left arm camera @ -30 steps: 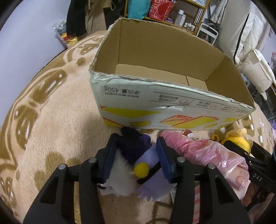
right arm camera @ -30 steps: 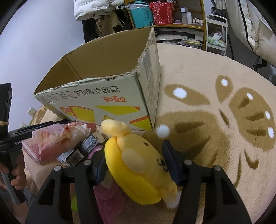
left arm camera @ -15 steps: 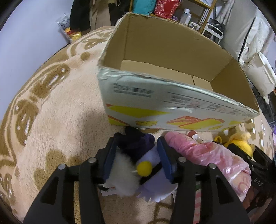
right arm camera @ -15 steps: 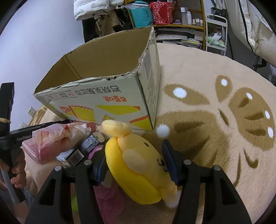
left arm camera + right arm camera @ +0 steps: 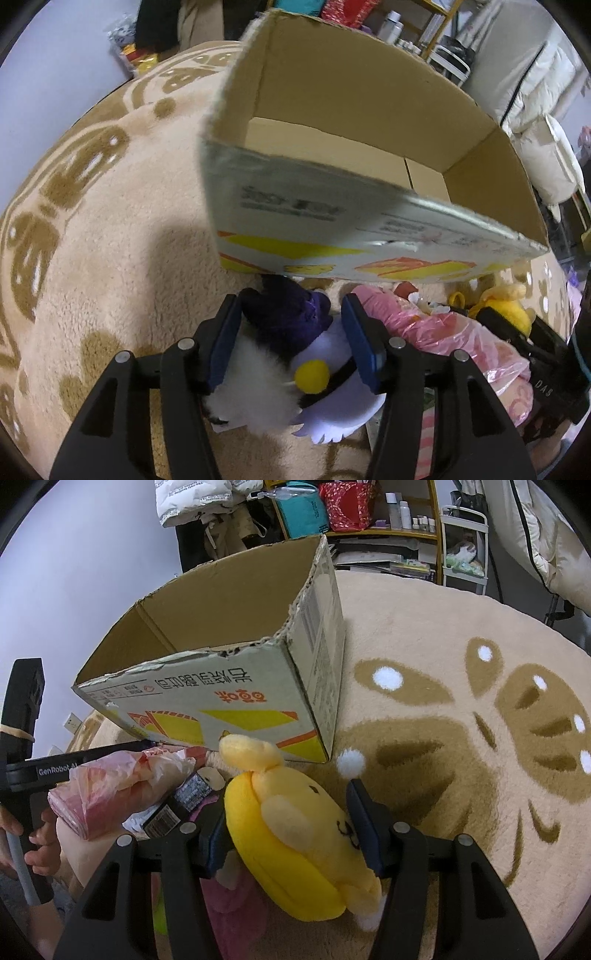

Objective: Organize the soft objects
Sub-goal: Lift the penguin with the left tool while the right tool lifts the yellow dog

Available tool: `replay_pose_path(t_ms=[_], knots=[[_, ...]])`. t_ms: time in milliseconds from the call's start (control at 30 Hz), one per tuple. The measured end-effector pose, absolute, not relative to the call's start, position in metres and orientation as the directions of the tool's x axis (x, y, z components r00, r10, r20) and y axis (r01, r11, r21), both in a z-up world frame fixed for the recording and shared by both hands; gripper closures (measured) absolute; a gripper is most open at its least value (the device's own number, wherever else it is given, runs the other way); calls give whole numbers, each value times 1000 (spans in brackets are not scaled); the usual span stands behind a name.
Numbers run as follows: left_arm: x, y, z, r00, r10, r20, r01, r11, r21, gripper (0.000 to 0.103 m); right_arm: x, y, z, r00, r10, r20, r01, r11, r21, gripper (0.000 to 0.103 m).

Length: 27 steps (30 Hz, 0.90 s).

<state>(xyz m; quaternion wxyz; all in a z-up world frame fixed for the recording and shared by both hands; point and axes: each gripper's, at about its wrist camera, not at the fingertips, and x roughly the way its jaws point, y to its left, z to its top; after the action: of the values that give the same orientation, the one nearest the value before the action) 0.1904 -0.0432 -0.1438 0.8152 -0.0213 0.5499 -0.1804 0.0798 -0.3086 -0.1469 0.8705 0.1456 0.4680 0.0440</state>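
Note:
My left gripper (image 5: 291, 306) points down at the rug with a plush toy (image 5: 295, 332) between its blue pads: a dark purple hat, white fur, a lilac body and a yellow pompom. Its jaws are opening, and the toy still touches both pads. My right gripper (image 5: 288, 801) is shut on a yellow plush dog (image 5: 295, 830), also visible far right in the left wrist view as the yellow plush dog (image 5: 506, 310). An open cardboard box (image 5: 332, 221) stands just beyond both toys, its inside bare; in the right wrist view the box (image 5: 221, 701) is upper left.
A pink plastic bag (image 5: 443, 332) and a few small packets lie between the grippers, in front of the box. A beige and brown rug (image 5: 443, 664) covers the floor. Shelves (image 5: 369, 517) and hanging coats stand behind. A person's hand (image 5: 40, 849) holds the left gripper's handle.
The left gripper's pads have spread a little around the purple-hatted plush, and the box now looms closer and larger in that view. The right gripper and its yellow dog have not moved.

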Motion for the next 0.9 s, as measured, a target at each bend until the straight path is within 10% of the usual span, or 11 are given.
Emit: replay_pose_path(t_ms=[900], knots=[[168,-45,-129,395,-289,-872,254,947,-199,69,69,-307,-135,584,189,-789,56,961,272,53]])
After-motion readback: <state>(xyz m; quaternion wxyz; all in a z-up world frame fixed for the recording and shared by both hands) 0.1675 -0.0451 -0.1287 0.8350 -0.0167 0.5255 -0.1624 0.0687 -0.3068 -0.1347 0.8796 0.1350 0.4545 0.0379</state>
